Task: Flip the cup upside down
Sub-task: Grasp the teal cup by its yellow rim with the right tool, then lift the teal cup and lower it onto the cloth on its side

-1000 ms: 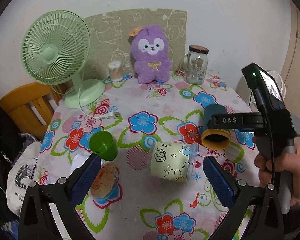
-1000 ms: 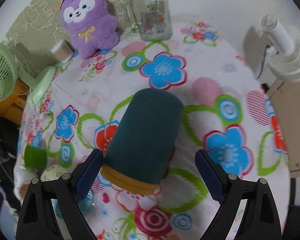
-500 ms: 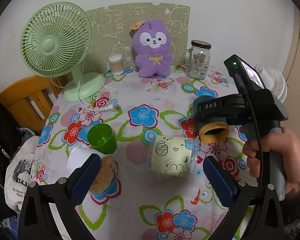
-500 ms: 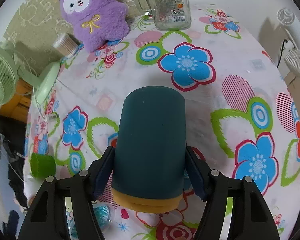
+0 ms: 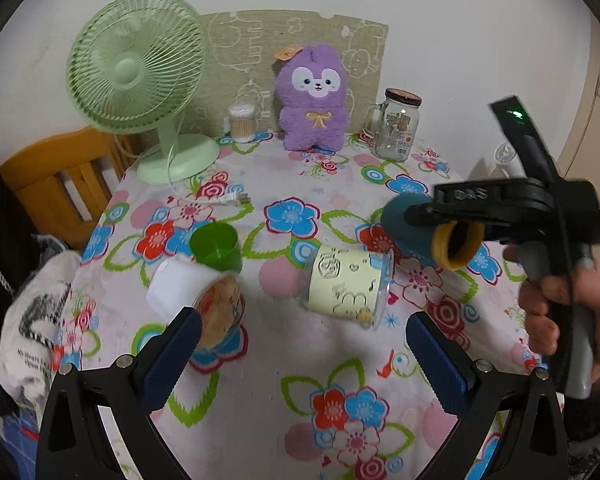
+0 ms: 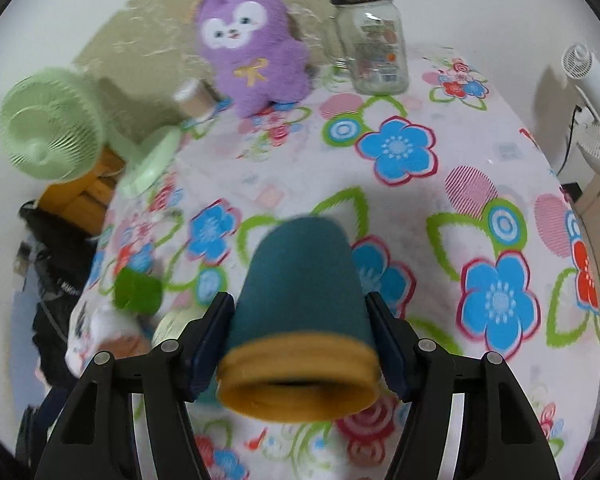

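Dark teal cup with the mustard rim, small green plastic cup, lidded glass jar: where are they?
Dark teal cup (image 6: 304,280), right wrist view, side wall.
Green plastic cup (image 5: 216,246), left wrist view, side.
Glass jar (image 5: 396,130), left wrist view, body.

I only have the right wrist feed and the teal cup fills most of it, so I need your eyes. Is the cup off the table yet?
Observer: Yes. In the left wrist view the teal cup hangs above the tablecloth, clamped in the right gripper, lying roughly sideways with its yellow rim toward the left camera.
Operator: What's the left gripper doing?
Observer: The left gripper is open and holds nothing; it hovers over the table's near edge.
Operator: Anything close under the cup where I'd set it down?
Observer: A pale yellow cup with cartoon drawings lies on its side just beside and below it, so I'd probably place clear of that.
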A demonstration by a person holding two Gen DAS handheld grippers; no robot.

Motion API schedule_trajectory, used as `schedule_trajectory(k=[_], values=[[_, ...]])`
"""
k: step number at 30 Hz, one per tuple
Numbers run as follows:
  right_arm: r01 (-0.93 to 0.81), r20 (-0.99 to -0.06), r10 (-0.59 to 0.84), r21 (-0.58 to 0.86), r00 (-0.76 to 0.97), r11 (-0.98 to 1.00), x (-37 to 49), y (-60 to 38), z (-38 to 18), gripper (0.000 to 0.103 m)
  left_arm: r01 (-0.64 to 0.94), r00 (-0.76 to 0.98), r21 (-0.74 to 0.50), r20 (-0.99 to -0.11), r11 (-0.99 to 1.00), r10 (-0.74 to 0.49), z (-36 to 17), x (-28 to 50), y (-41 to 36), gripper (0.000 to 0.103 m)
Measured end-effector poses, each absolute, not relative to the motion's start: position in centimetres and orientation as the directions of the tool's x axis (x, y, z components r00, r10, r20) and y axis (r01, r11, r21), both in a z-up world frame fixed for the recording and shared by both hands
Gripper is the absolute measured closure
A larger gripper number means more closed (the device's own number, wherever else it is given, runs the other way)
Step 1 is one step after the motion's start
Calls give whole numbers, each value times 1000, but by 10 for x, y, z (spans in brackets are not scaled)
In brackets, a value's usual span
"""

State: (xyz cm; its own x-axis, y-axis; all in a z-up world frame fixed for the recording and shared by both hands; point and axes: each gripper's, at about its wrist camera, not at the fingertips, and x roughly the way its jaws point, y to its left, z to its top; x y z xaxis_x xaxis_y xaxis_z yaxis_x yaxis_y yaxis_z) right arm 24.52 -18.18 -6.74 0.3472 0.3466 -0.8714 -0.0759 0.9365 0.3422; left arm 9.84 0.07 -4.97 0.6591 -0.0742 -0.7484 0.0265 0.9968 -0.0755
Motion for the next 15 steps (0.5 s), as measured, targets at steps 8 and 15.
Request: schedule_trajectory(k=[8,15], values=[[-183,-822,441,401,360,898,173,-177,-39,37,-27,670,-146,-737,989,-90,-46,62,24,0],[-266,-769,530,460,358,847,121,-170,-16,37,-77,661,-201,-744,976,-101,-56,36,37,0]])
